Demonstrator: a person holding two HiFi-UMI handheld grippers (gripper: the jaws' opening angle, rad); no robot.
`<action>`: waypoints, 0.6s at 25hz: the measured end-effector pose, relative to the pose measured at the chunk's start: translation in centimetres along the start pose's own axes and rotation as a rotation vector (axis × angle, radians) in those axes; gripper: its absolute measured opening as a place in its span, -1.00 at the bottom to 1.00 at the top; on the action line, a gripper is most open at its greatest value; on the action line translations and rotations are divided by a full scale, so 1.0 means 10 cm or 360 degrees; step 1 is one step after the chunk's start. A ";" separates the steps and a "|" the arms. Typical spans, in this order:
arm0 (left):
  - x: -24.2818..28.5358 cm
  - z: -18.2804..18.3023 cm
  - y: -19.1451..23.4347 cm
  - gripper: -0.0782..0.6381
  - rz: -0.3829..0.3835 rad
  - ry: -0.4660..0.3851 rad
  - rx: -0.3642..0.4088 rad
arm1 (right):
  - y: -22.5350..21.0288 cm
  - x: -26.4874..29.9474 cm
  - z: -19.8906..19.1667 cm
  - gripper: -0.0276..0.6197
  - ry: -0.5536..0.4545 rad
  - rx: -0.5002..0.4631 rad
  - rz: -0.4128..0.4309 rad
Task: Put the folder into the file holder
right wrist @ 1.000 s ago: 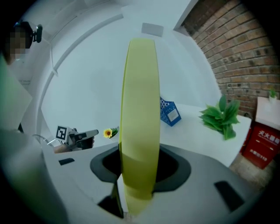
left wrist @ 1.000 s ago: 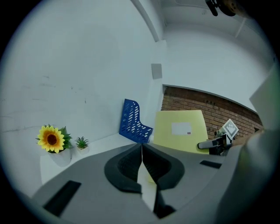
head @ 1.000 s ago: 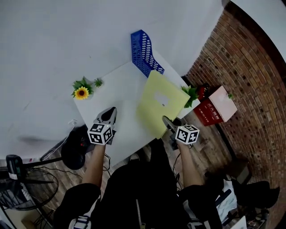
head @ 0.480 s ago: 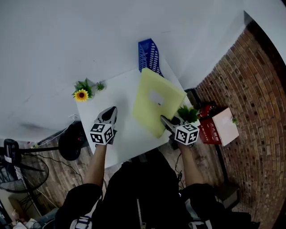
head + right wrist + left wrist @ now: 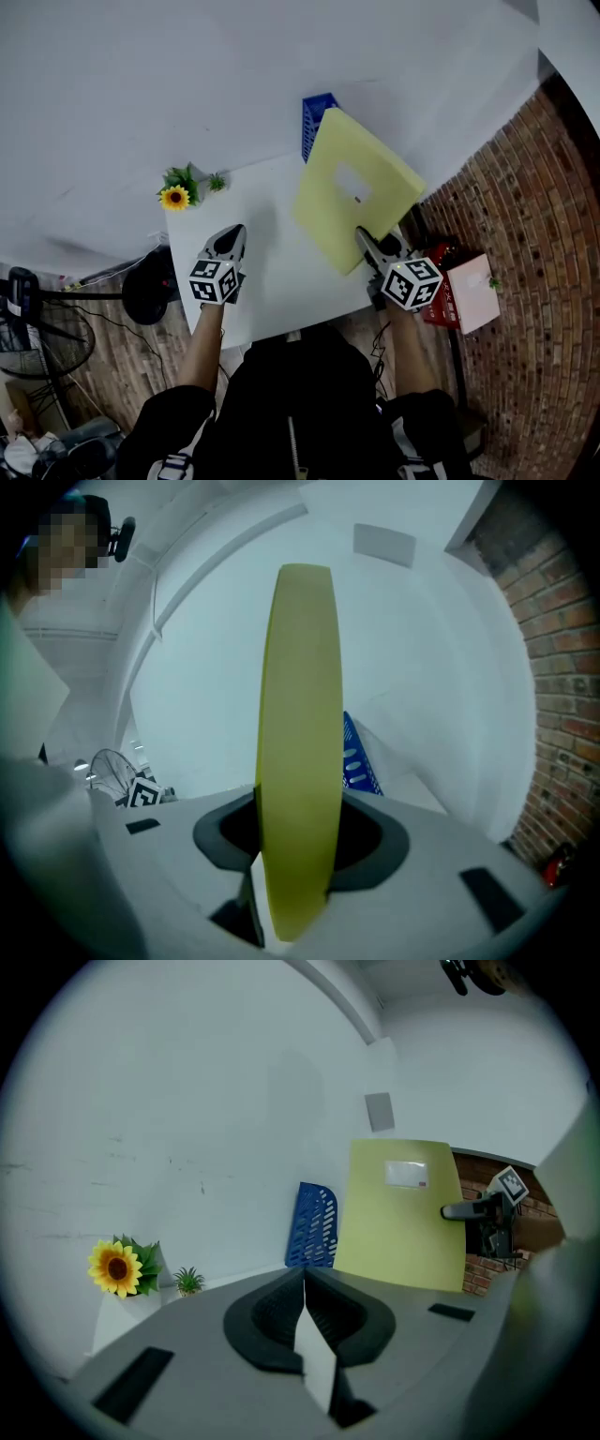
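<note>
Yellow flat folder (image 5: 354, 187) is standing upright, pinched by the right gripper (image 5: 367, 242), for the slotted blue file holder (image 5: 317, 117) at the tabletop's (image 5: 262, 281) far edge; left gripper (image 5: 230, 240) clenched empty.

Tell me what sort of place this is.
Probably an office-like room: a white table with a blue file holder on it, a yellow folder, and a brick wall alongside.

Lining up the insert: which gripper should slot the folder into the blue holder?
Right: the right gripper grips the yellow folder, held up near the file holder; the left gripper is shut, empty.
</note>
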State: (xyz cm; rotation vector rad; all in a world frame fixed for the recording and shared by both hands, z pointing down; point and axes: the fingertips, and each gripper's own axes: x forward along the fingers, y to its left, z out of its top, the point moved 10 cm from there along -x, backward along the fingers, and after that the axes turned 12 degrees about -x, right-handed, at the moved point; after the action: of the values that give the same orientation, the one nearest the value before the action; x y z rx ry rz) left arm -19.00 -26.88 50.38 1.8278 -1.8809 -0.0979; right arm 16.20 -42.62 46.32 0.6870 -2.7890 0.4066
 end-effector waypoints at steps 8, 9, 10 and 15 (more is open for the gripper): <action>-0.03 0.06 0.01 -0.71 0.0059 -0.0055 0.0000 | -0.14 -0.08 0.38 -0.36 -0.0088 -0.0122 -0.0178; -0.05 0.05 0.02 -0.71 0.0072 -0.0058 -0.0003 | -0.16 -0.08 0.42 -0.36 -0.0091 -0.0161 -0.0203; -0.07 0.04 0.02 -0.71 0.0086 -0.0061 -0.0006 | -0.19 -0.07 0.45 -0.36 -0.0092 -0.0194 -0.0225; -0.23 -0.02 0.06 -0.71 0.0169 -0.0083 -0.0035 | -0.34 0.05 0.58 -0.36 -0.0110 -0.0302 -0.0310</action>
State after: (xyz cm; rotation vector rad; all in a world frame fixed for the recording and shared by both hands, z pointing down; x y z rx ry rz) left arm -19.59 -24.62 50.07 1.7229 -2.0009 -0.1295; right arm 16.40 -47.61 41.74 0.9310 -2.7429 0.0814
